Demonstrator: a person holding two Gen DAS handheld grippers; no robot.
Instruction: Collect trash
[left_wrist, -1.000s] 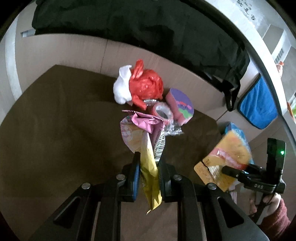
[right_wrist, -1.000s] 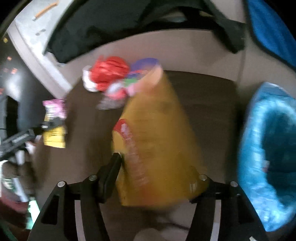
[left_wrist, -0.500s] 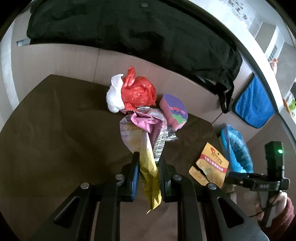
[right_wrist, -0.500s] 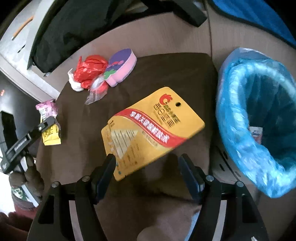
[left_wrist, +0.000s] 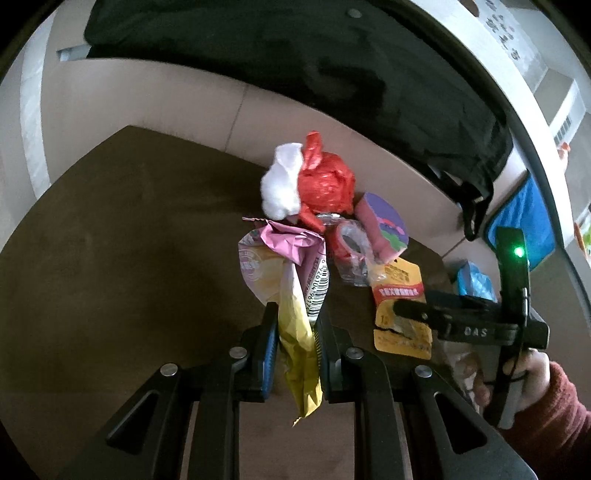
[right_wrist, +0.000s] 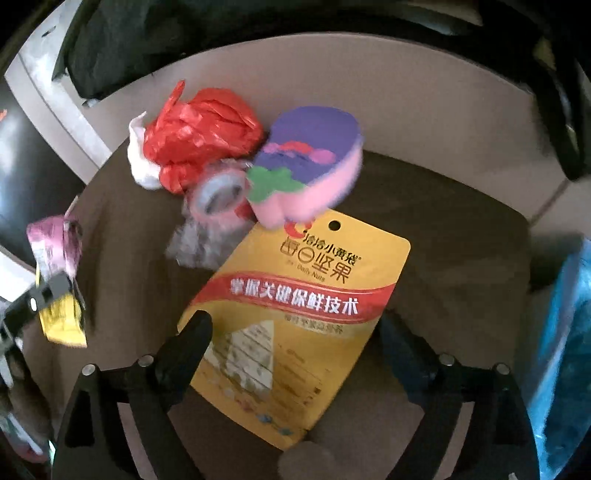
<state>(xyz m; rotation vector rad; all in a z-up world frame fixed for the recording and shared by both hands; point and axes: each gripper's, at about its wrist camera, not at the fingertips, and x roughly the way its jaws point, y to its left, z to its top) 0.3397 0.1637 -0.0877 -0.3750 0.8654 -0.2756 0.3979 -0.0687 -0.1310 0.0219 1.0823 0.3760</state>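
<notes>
Left wrist view: left gripper (left_wrist: 295, 347) clamped on a crumpled pink-and-yellow wrapper (left_wrist: 291, 280), fingers (left_wrist: 267, 350) pinching its yellow lower half, pink top fanning out above. Beyond, on the brown worktop (left_wrist: 122, 236), a far heap: red plastic bag (left_wrist: 325, 184), white wad (left_wrist: 281, 186), tape roll (left_wrist: 349, 240), purple-and-pink foam block (left_wrist: 382, 221). To the right, yellow snack pouch (left_wrist: 400, 306) lying flat beneath the right gripper (left_wrist: 469, 325), held by a hand (left_wrist: 532, 373) in a dark red sleeve.

Right wrist view: right gripper (right_wrist: 291, 343) spread wide, jaws having just been opening; pouch (right_wrist: 299, 314) between the fingers (right_wrist: 184, 347) but not pressed by them, top edge touching the foam block (right_wrist: 310, 170). Blue-lined bin (right_wrist: 565, 350) at the right edge.

Judged handling: pouch light, thin, slick and fairly stiff, hard to lift off a flat surface; best taken by a raised edge or corner. Wrapper featherlight, soft, apt to slip from a loose pinch.
</notes>
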